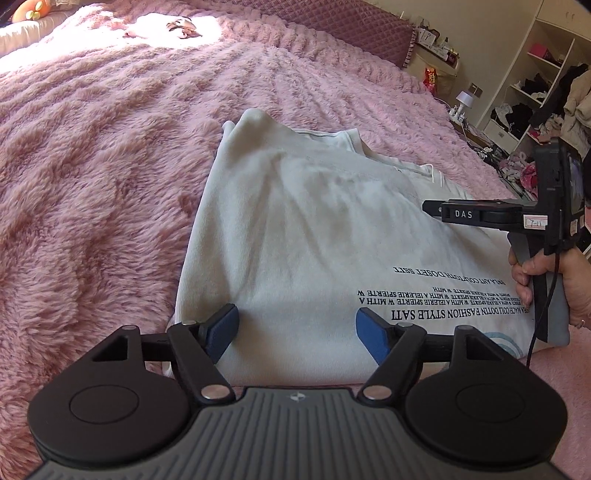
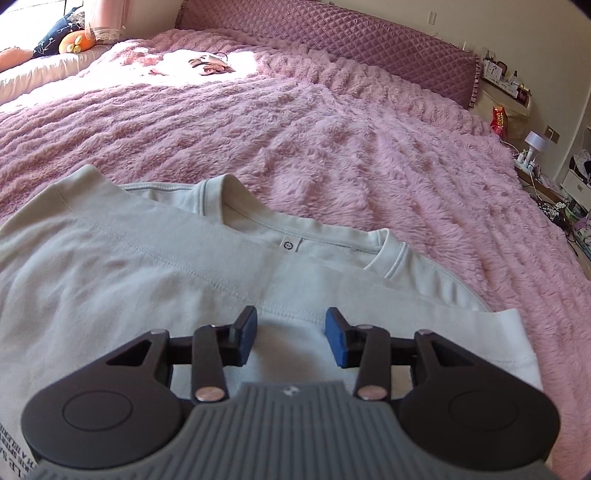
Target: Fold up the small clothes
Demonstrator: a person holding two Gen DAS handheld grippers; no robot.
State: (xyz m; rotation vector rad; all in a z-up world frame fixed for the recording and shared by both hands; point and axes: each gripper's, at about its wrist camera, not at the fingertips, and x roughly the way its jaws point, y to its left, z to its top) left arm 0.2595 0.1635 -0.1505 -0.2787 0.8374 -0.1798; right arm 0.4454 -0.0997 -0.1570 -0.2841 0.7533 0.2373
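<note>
A white T-shirt (image 1: 314,236) with black printed text lies partly folded on the pink fluffy blanket; its collar and small label show in the right wrist view (image 2: 288,244). My left gripper (image 1: 295,328) is open, blue pads apart, just above the shirt's near edge. My right gripper (image 2: 291,334) is open above the shirt below the collar. It also shows from the side in the left wrist view (image 1: 430,206), held by a hand over the shirt's right part.
The pink blanket (image 1: 92,166) covers the whole bed. A quilted purple headboard (image 2: 332,33) runs along the far side. A small object lies in a sunlit patch (image 2: 210,62). Open shelves with clothes (image 1: 535,92) and a bedside lamp (image 2: 533,142) stand right.
</note>
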